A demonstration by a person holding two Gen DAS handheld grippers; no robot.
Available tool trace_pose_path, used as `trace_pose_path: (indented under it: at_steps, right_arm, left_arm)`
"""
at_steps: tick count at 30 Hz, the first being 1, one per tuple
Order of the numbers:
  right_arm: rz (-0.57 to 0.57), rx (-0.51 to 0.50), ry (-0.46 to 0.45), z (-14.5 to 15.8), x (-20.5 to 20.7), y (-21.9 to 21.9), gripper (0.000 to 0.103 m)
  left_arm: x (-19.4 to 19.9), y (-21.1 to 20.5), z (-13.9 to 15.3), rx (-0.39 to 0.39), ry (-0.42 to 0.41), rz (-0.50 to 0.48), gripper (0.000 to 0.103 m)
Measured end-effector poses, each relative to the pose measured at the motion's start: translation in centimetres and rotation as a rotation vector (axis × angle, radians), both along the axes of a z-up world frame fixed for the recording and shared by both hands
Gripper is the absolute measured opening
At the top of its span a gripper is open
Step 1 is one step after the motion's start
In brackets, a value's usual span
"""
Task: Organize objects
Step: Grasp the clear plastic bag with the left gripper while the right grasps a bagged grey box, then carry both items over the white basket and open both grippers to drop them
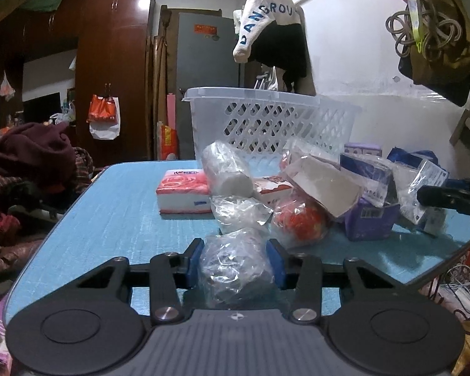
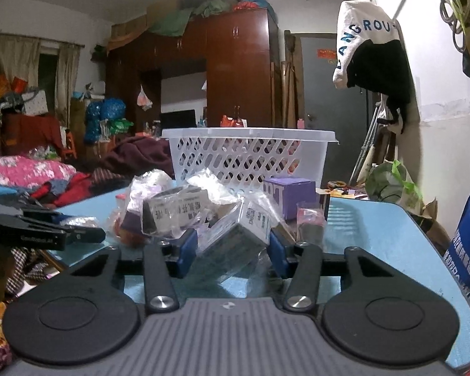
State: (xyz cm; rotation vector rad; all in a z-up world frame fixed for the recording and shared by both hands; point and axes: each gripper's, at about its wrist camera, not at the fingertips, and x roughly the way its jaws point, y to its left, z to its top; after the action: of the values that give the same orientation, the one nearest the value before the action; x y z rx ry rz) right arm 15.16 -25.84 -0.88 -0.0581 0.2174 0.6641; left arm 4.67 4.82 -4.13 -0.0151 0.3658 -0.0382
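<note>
basket [image 1: 266,116] interior hidden, left hand-held gripper [image 1: 236,261] clamping crinkled bag [image 1: 235,263]

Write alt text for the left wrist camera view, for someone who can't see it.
The left hand-held gripper closes its blue pads on a clear-plastic-wrapped roll at the near edge of a blue table. Beyond lie more wrapped packets, a red tissue pack and a white lattice basket.

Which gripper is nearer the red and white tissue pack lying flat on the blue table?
Left. The left gripper, closed on a clear plastic-wrapped roll, sits just in front of the tissue pack. The right gripper is across the pile, at the table's far side.
</note>
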Motion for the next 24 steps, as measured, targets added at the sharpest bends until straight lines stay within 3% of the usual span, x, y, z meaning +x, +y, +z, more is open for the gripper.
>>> trace_pose_path:
  at_steps: [17, 21, 24]
  right_arm:
    - [-0.044, 0.153, 0.019, 3.0, 2.2, -3.1, 0.052]
    - [-0.010, 0.161, 0.005, 6.3, 4.4, -1.6, 0.052]
    - [-0.021, 0.128, -0.013, 9.3, 7.7, 0.9, 0.052]
  left_arm:
    - [0.8, 1.3, 2.8, -0.062, -0.081, 0.004, 0.047]
    - [2.5, 1.6, 6.7, -0.078, -0.127, -0.010, 0.047]
    - [6.7, 1.7, 11.2, -0.098, -0.139, -0.026, 0.047]
